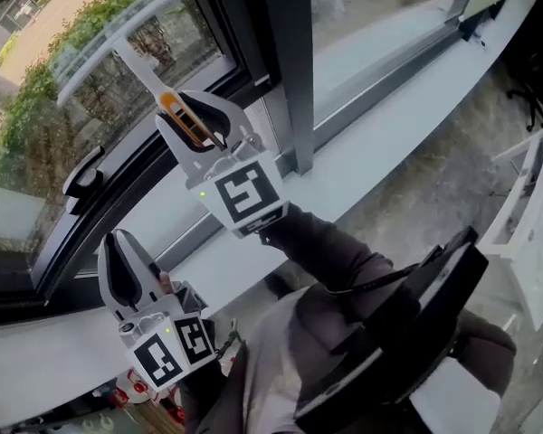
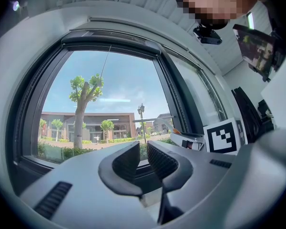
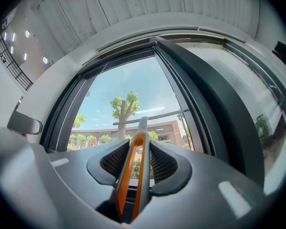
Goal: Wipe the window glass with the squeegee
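The squeegee (image 1: 118, 42) has a pale blade and an orange-and-grey handle. Its blade lies against the window glass (image 1: 36, 152) at upper left. My right gripper (image 1: 192, 120) is shut on the handle, just below the blade's stem. In the right gripper view the orange handle (image 3: 135, 163) runs up between the jaws, and the blade (image 3: 150, 117) crosses the pane (image 3: 128, 89). My left gripper (image 1: 125, 274) hangs lower, in front of the window frame, shut with nothing in it. The left gripper view shows its jaws (image 2: 143, 149) close together and the squeegee blade (image 2: 152, 120) off to the right.
A black window handle (image 1: 83, 177) sticks out of the lower frame between the two grippers. A dark mullion (image 1: 285, 61) stands right of the pane. The white sill (image 1: 389, 125) runs below it. White furniture (image 1: 534, 215) stands at the right edge.
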Available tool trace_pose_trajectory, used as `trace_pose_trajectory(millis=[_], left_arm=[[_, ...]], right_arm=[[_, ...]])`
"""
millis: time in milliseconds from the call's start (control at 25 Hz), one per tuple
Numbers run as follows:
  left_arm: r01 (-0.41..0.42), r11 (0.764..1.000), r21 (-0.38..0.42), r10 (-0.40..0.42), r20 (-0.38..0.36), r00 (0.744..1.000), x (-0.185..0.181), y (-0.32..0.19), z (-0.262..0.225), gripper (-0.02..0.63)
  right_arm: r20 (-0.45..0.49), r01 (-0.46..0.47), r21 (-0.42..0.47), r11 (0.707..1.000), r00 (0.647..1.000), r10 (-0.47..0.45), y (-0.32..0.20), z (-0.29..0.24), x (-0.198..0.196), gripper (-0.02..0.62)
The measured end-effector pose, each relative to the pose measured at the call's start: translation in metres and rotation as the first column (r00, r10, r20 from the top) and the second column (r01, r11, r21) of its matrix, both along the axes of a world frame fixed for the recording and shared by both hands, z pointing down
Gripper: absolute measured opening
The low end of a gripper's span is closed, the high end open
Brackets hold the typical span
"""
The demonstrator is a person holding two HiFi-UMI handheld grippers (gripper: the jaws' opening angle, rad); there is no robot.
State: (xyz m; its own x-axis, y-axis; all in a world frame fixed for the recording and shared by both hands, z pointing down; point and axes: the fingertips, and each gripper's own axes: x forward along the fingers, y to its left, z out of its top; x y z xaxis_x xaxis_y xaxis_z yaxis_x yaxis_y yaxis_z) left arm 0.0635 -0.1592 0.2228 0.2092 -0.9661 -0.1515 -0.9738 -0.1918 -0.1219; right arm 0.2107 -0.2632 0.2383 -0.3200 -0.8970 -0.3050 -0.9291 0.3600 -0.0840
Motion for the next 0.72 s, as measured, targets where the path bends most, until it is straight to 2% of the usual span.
trace_pose_trajectory(millis=[80,240,720], left_arm=[[-0.003,1.000,-0.006,0.003,0.003,1.000,-0.001,-0.001,0.003,0.052],[-0.012,1.000,-0.010,0.012,0.011,1.000,0.003,0.001,0.012,0.052],[-0.029,0.999,-0.026,0.029,0.021,0.999,0.014,0.009,0.019,0.052]], right_arm=[[0.007,0.001,-0.011,1.000,1.000,0.000,-0.001,0.006,0.000,0.132],[-0.020,0.000,0.045,0.999,1.000,0.001,0.000,0.008,0.001,0.132],[-0.020,0.003,0.009,1.000,1.000,-0.003,0.007,0.028,0.006,0.132]])
